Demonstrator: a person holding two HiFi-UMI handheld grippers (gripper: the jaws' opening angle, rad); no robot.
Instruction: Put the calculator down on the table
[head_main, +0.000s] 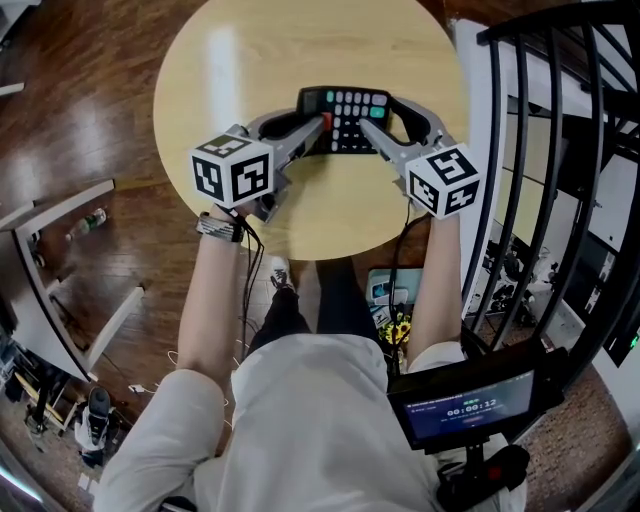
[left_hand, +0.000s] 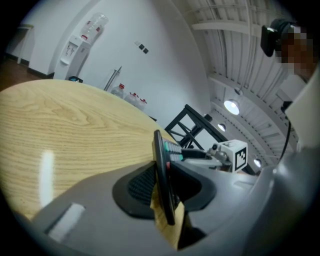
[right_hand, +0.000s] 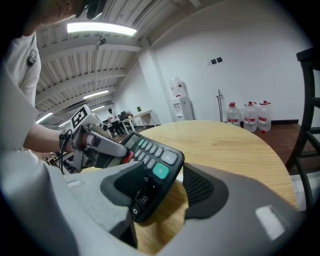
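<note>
Nearest me, my left gripper (head_main: 312, 127) is clamped on one end of the flat black plastic calculator with grey and green keys (head_main: 345, 115); its own view shows the slim body edge-on, pinched between both pads. My right gripper (head_main: 393, 125) has its jaws spread wide round the other end. The calculator's corner leans on one jaw and the far pad stands clear of it, so that side is not gripping.

I judge the put-down to be at the release stage, with one side let go and the other holding. Next I would settle the calculator flat, ease the left jaws apart and draw both grippers back without dragging it.

The calculator sits tilted, keys up, display end away from me, over the middle of the round pale wooden table (head_main: 250, 60). I cannot tell whether its lower edge touches the wood.
</note>
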